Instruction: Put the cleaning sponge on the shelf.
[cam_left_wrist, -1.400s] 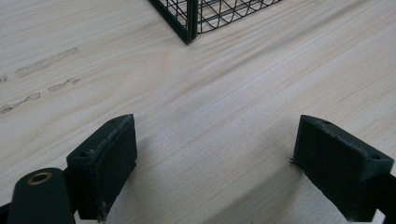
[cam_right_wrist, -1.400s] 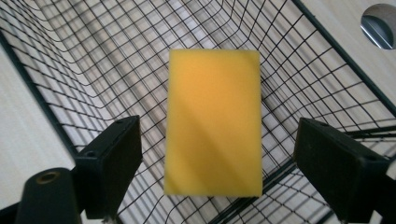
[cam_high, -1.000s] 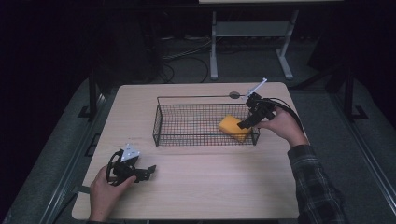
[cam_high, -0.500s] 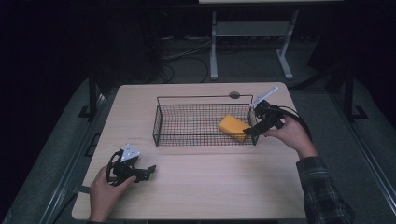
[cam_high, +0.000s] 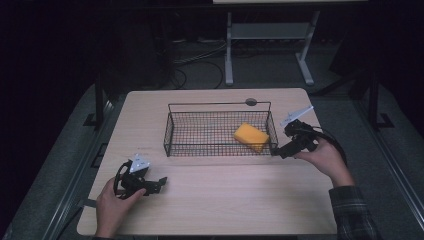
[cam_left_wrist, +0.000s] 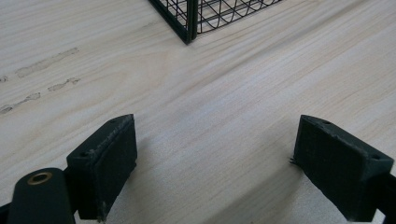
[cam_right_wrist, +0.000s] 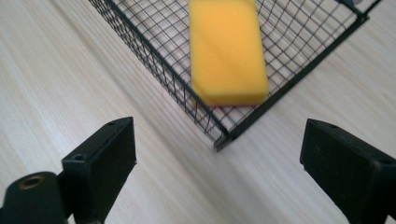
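Item: yellow sponge block (cam_high: 251, 137), lying in the right end of my wire basket (cam_high: 218, 148), centre of the high view; in the right gripper view it sits top centre (cam_right_wrist: 227, 51), one short end close against the mesh by the near corner.

Handling (est.): light, soft, compressible; prob. grippy, not fragile. Best hold: across the narrow width, mid-length, coming from above, since the basket walls block any side approach.

Tools: my right gripper (cam_high: 283, 150), right of centre in the high view, just outside the basket's right near corner, jaws spread wide, nothing in them. My left gripper (cam_high: 159, 183), lower left, low over the bare table (cam_high: 240, 200), jaws also apart, empty; well apart from the sponge.

Surrounds: small dark round disc (cam_high: 251, 102) on the tabletop behind the basket's far rim. Faint scuff marks (cam_left_wrist: 44, 63) on the wood, upper left of the left gripper view.

Obstruction: basket's corner post and rim stand between my right jaws and the sponge.
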